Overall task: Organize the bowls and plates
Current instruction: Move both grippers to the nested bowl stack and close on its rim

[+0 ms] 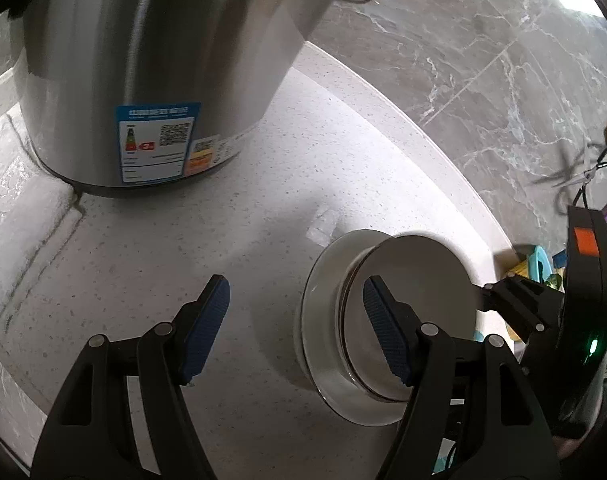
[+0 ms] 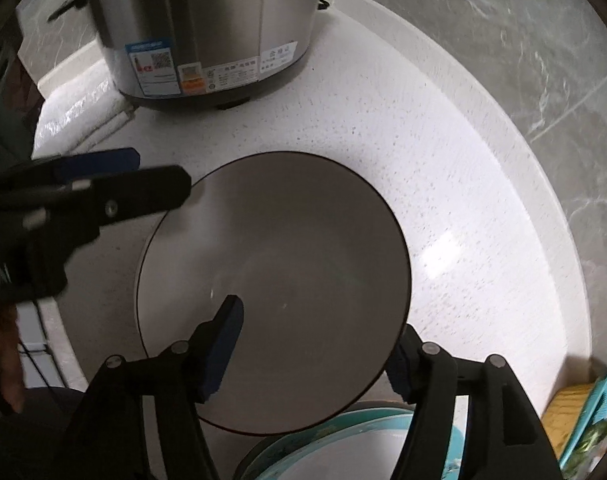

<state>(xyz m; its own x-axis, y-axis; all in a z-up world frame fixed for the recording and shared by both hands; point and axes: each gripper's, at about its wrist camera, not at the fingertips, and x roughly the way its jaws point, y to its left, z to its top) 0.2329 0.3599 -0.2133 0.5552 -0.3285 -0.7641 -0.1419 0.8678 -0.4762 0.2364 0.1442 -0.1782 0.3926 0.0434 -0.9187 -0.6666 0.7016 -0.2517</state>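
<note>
A grey bowl with a dark rim [image 2: 287, 280] fills the middle of the right wrist view. My right gripper [image 2: 315, 348] has one finger inside the bowl and the other outside its rim at the right; whether the pads press the rim I cannot tell. In the left wrist view the grey bowl [image 1: 419, 300] sits on or just over a white plate [image 1: 323, 320] on the counter. My left gripper [image 1: 295, 324] is open and empty, just left of the plate. It also shows blurred in the right wrist view [image 2: 143, 184].
A large steel cooker [image 1: 143, 60] with a blue label stands at the back of the white speckled counter [image 1: 263, 200]; it also shows in the right wrist view [image 2: 207, 28]. A teal-rimmed plate [image 2: 323, 440] lies below the bowl. The counter edge curves right above the marble floor [image 1: 483, 60].
</note>
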